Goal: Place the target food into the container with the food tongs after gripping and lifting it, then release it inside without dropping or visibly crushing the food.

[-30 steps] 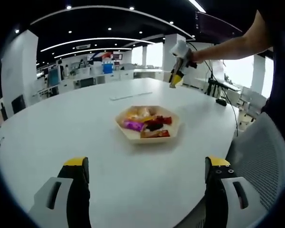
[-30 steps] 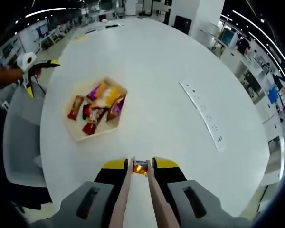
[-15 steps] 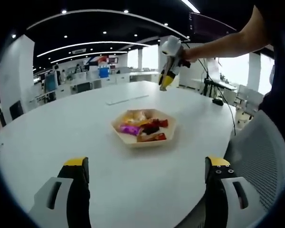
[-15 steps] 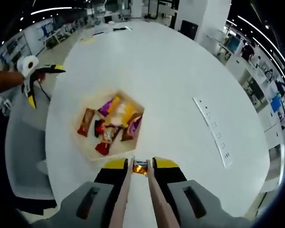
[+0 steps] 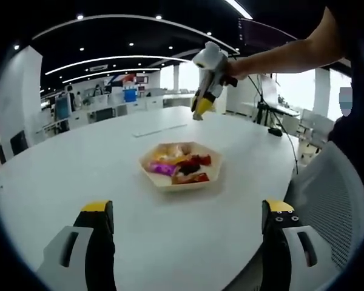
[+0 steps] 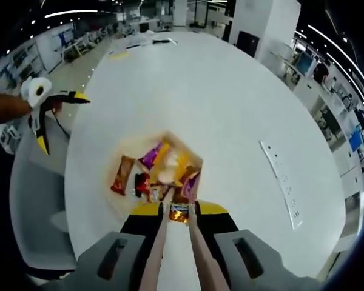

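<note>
1. Right gripper view looks almost straight down, and I see my right gripper [image 6: 179, 212] clamped on a pair of pale wooden food tongs [image 6: 177, 254], whose tips pinch a small orange-wrapped snack [image 6: 179, 213].
2. From there the snack hangs over the near edge of the shallow, pale hexagonal tray [image 6: 122, 159] on the round white table [image 6: 230, 103]; I can't tell its height above the tray.
3. Left gripper view gives me the side angle: the same tray [image 5: 164, 182] sits near the table's middle, full of mixed wrapped snacks in purple, yellow, red and dark wrappers [image 5: 181, 167].
4. My left gripper [image 5: 188, 227] is spread wide and holds nothing, low over the near table [image 5: 67, 163] and well apart from the tray.
5. In that view the right gripper [image 5: 205, 79] shows raised above the tray's far side, too small to make out the tongs or snack.
6. Right gripper view catches the left gripper [image 6: 45, 112] off the table edge.
</note>
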